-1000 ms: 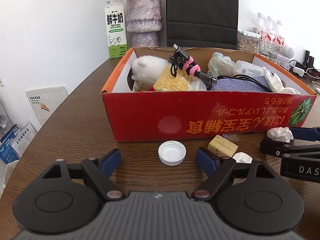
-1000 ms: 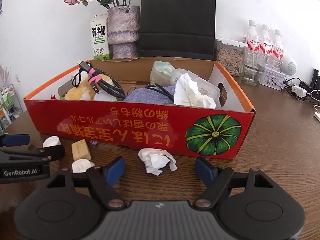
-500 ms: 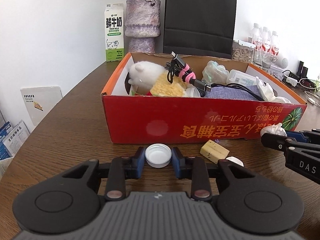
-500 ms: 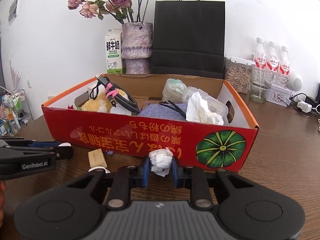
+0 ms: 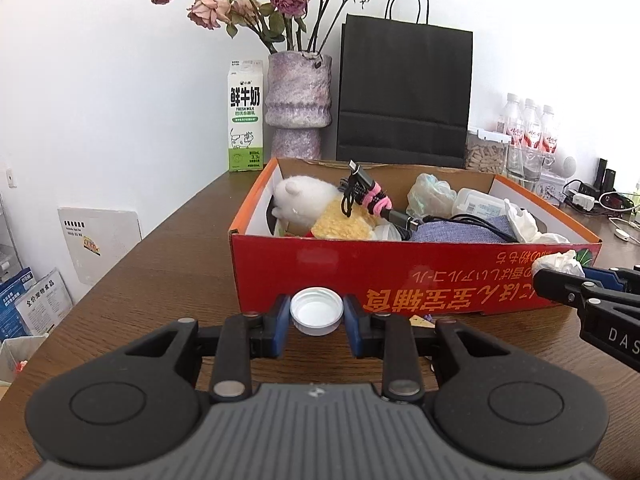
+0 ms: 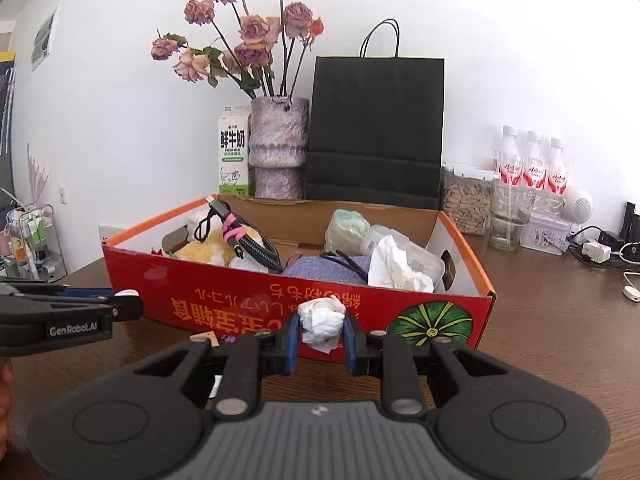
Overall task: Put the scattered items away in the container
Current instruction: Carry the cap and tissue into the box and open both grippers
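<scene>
Straight ahead of both my tools stands the red box [image 5: 400,276], its near wall between me and the inside. My left gripper [image 5: 316,320] pinches the white cap [image 5: 316,312]; my right gripper [image 6: 319,336] clamps the crumpled tissue [image 6: 322,320]. Both must clear that rim.

- Both views were bright, evenly lit, probably by daylight.
- Fisheye distortion bowed the edges; corners vignetted dark.
- The wall [image 5: 100,80] glared near-white at right.
- Shadows were soft.
</scene>
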